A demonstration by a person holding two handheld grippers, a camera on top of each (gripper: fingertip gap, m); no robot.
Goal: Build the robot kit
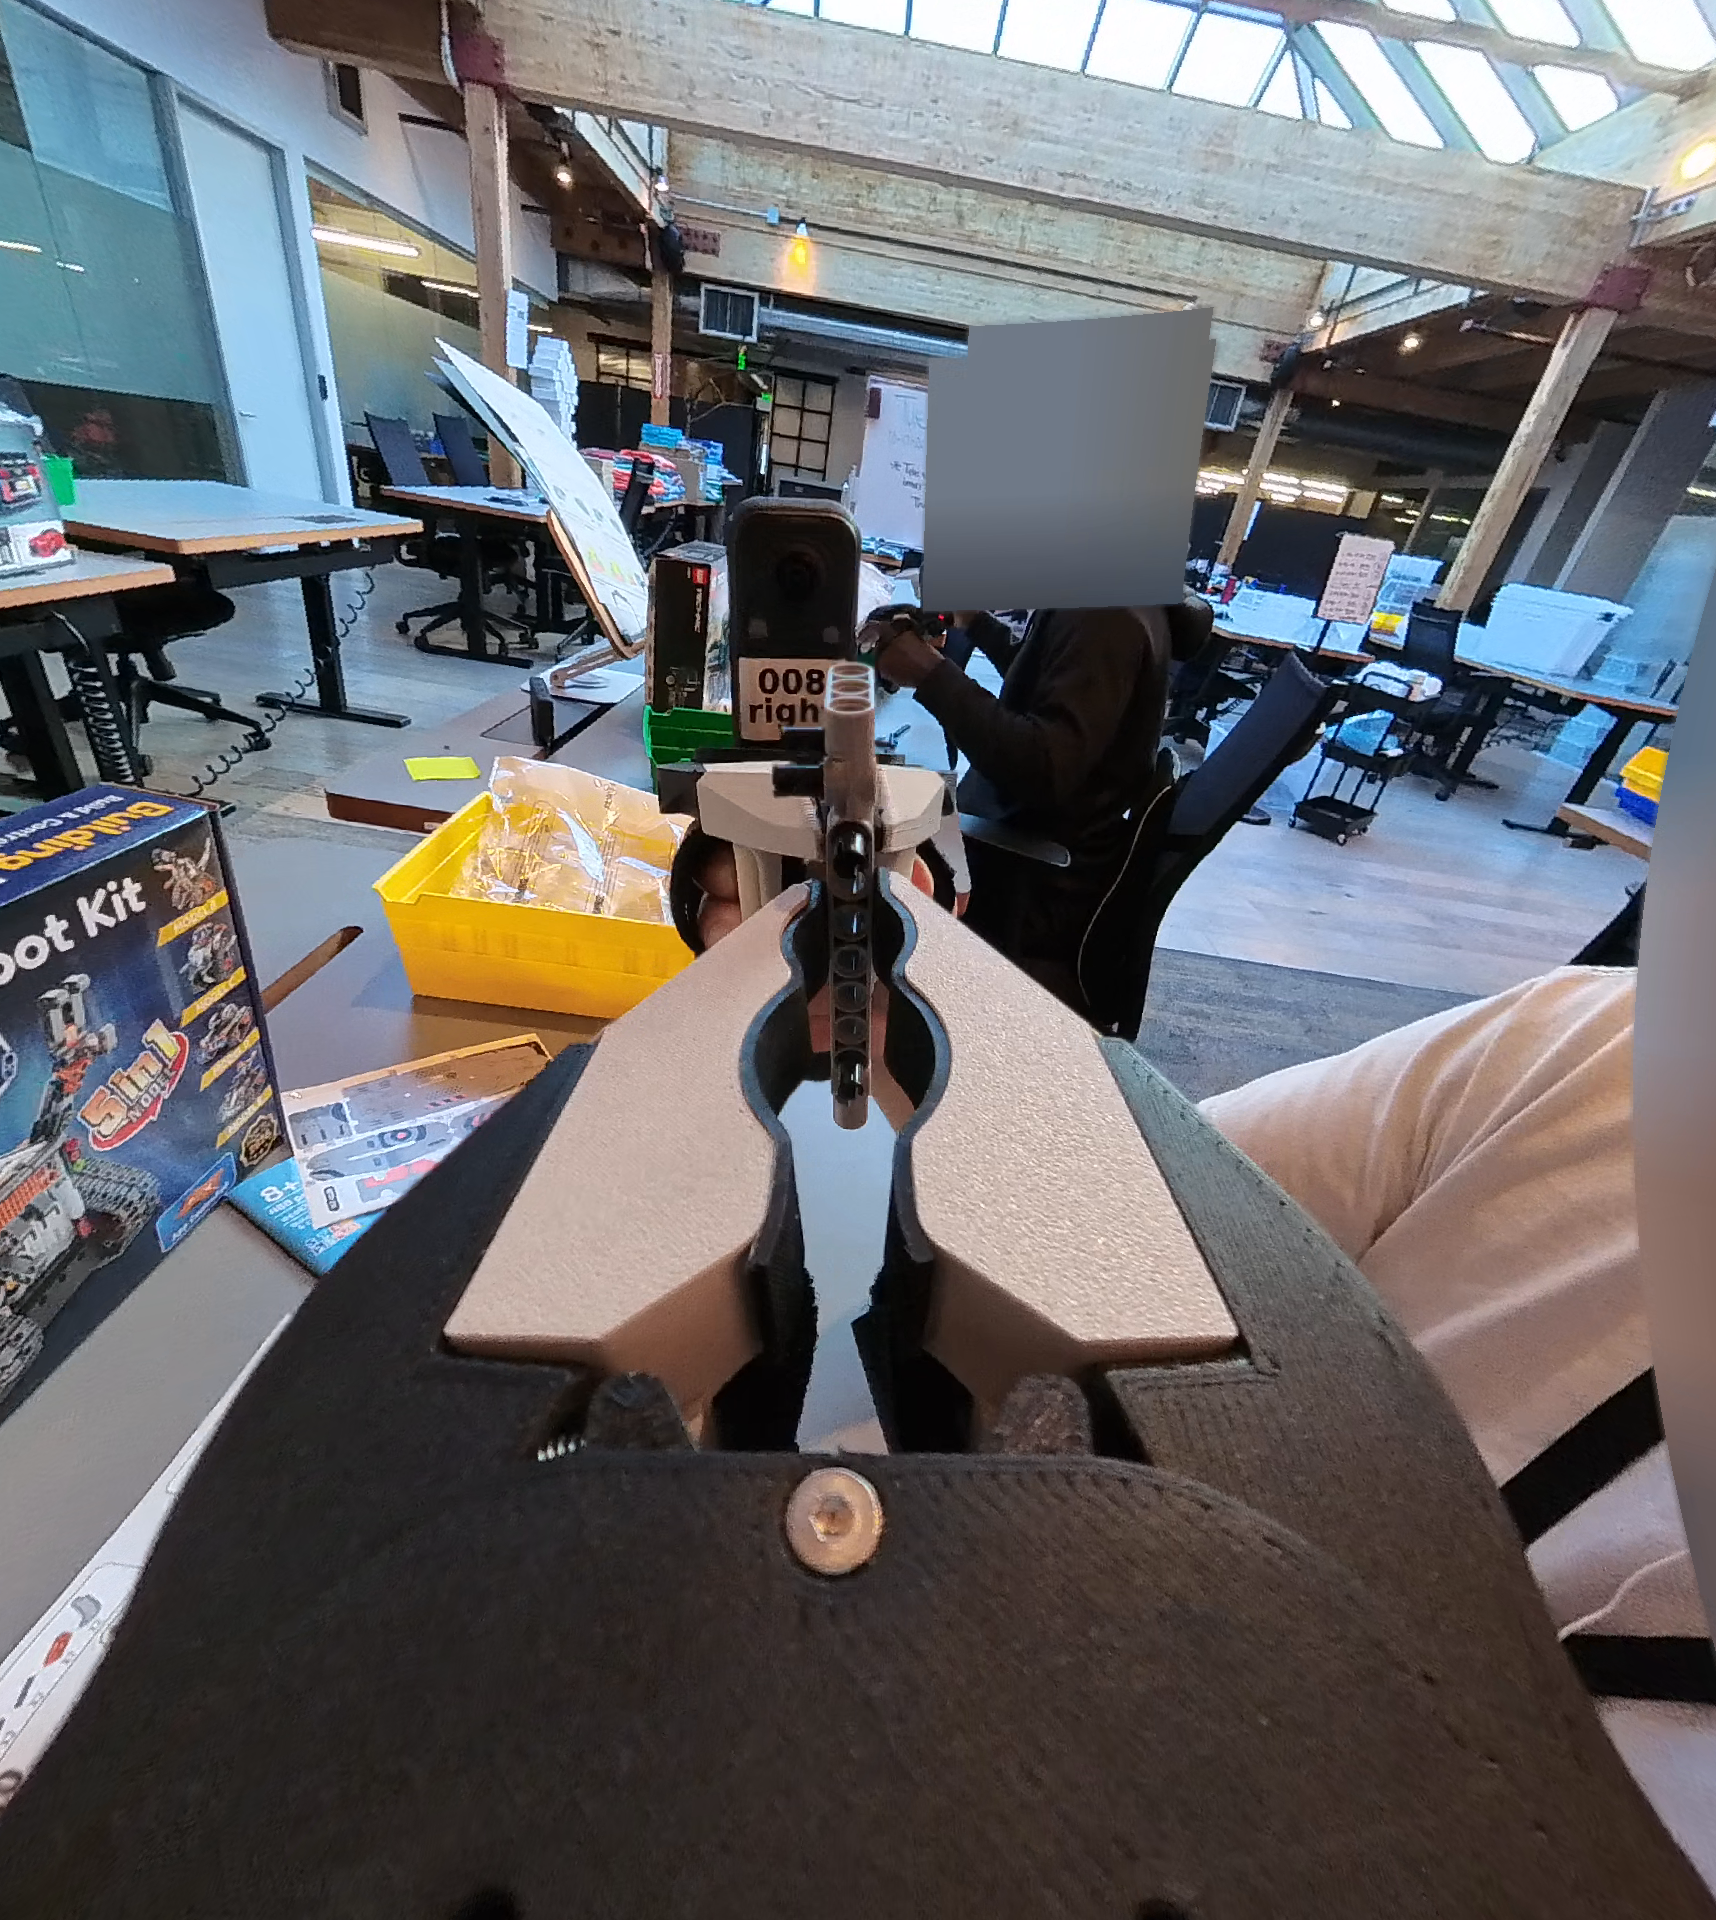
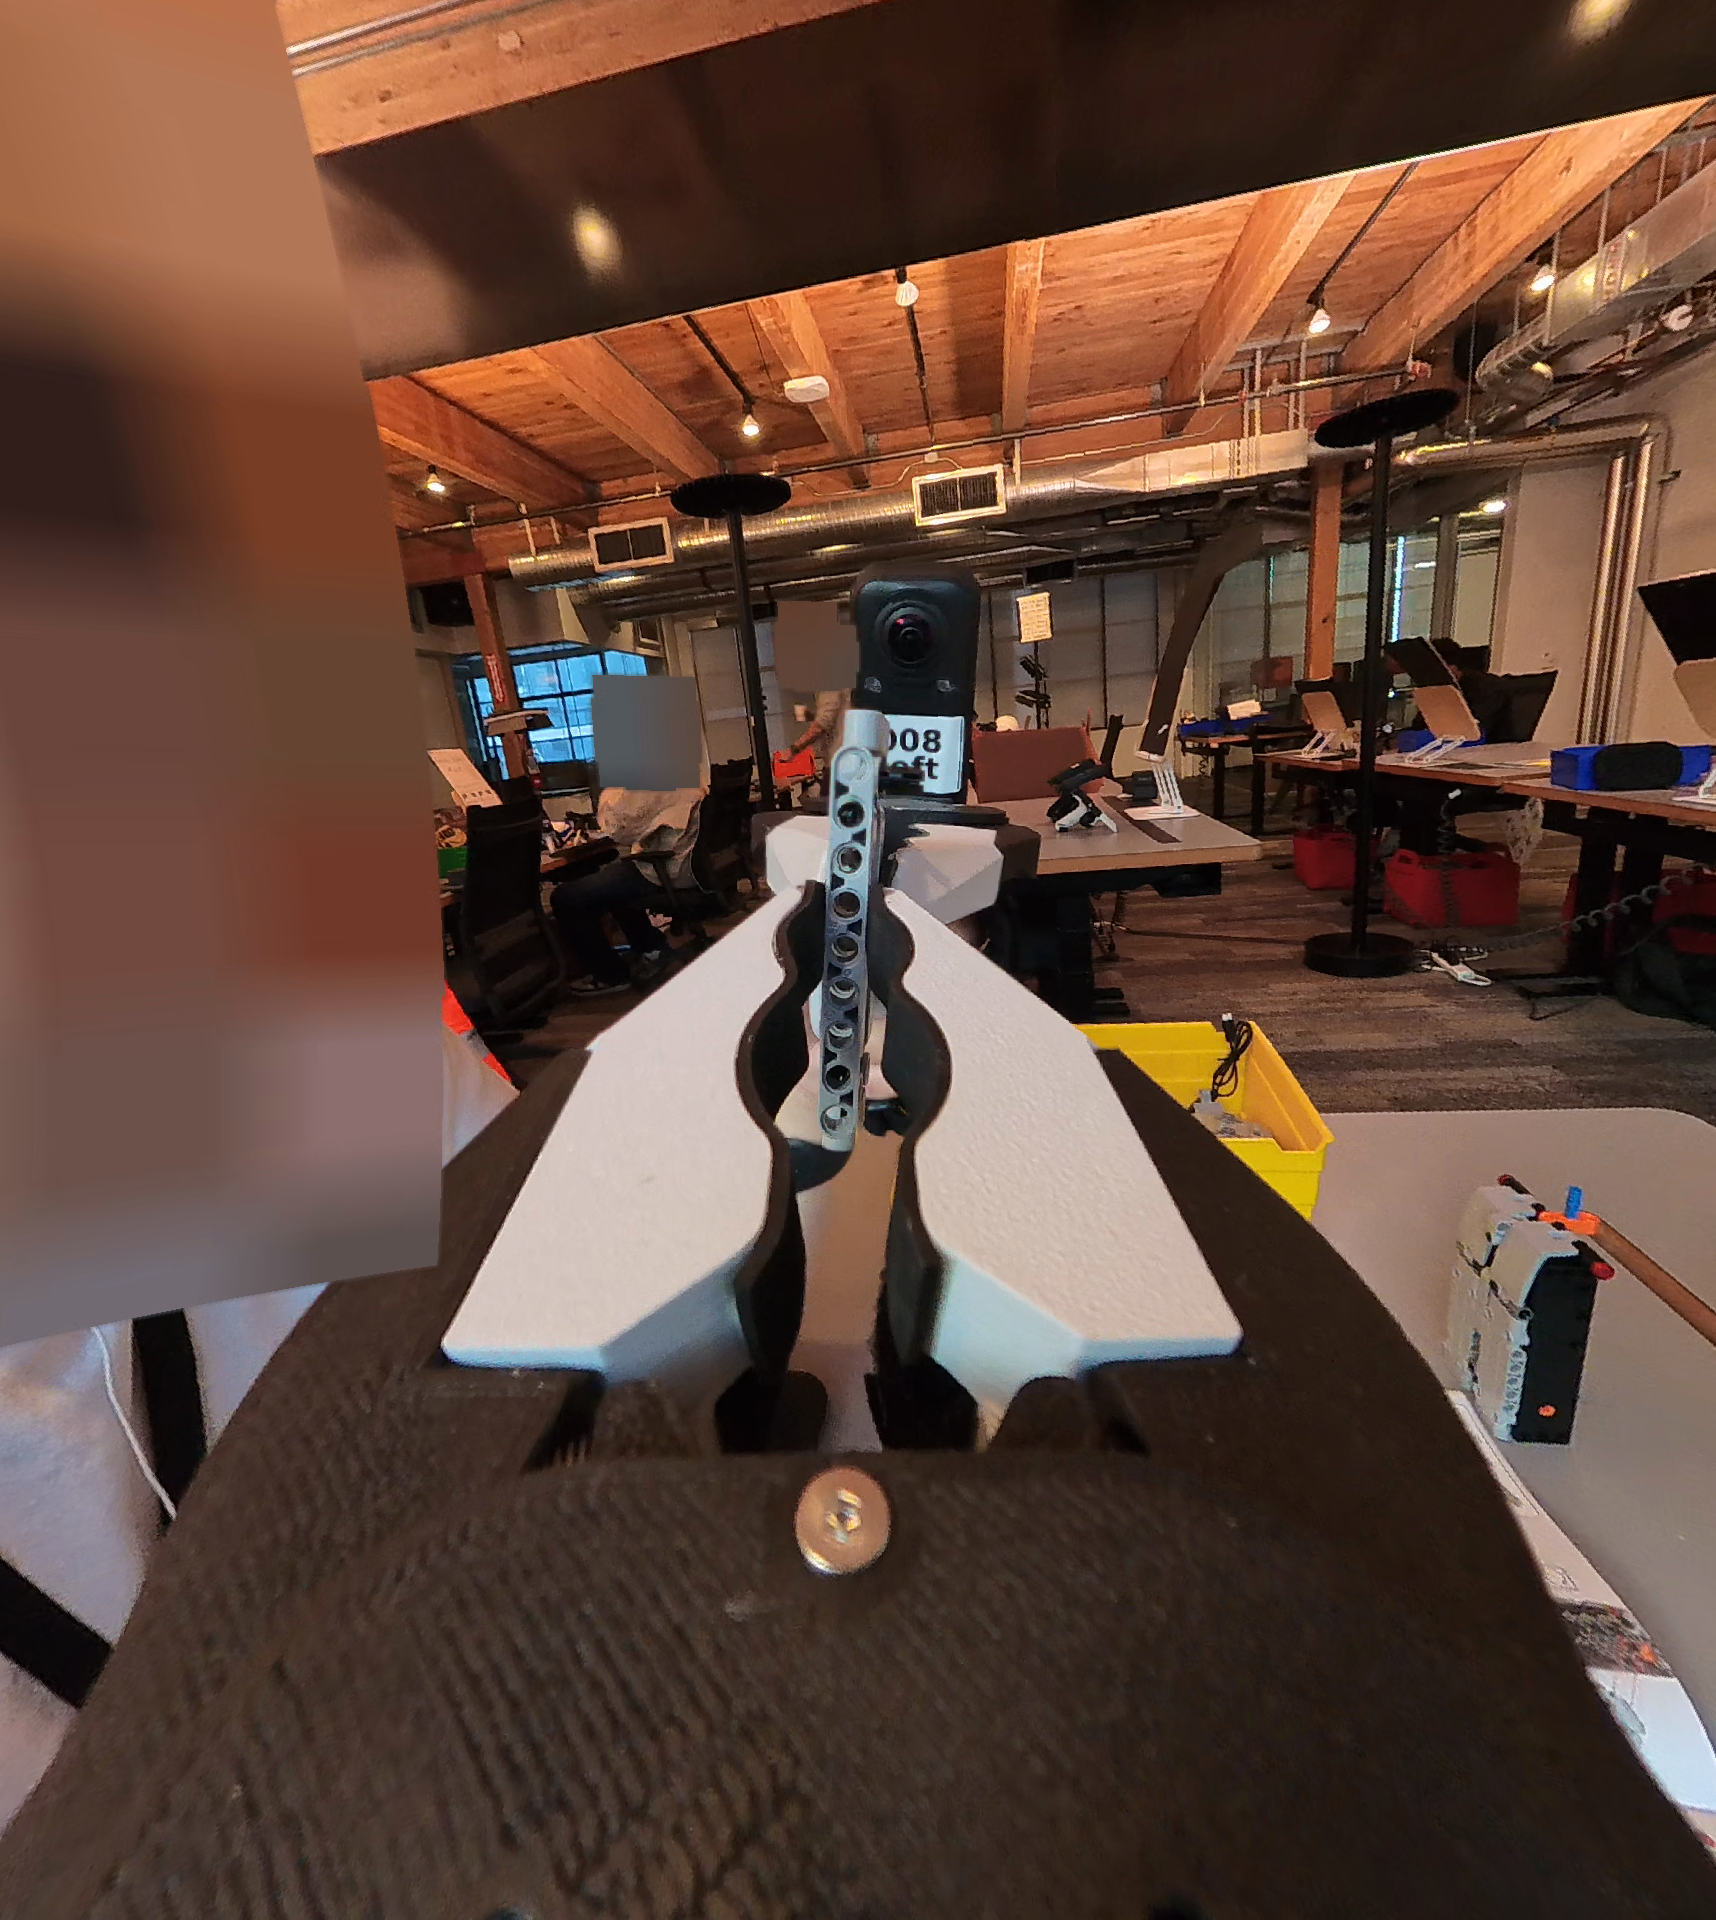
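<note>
In the left wrist view my left gripper (image 1: 849, 896) is shut on a black perforated beam (image 1: 848, 987) that stands on edge between its fingers. A grey perforated beam (image 1: 852, 727) rises from the black beam's far end, with a black pin (image 1: 794, 775) sticking out sideways. My right gripper (image 1: 818, 821) faces it closely from the far side, touching this assembly. In the right wrist view my right gripper (image 2: 849, 906) is shut on the grey beam (image 2: 846, 935). The left gripper (image 2: 890, 844) sits just beyond, tip to tip. The joint between the two beams is hidden.
On the table to the left are a blue robot kit box (image 1: 54, 1039), instruction sheets (image 1: 397, 1132) and a yellow bin (image 1: 521, 935) of bagged parts. The right wrist view shows another yellow bin (image 2: 1249, 1081) and a partly built black and white model (image 2: 1519, 1320). A seated person (image 1: 1051, 717) is behind. Both grippers' tips are close together, under 4 cm apart.
</note>
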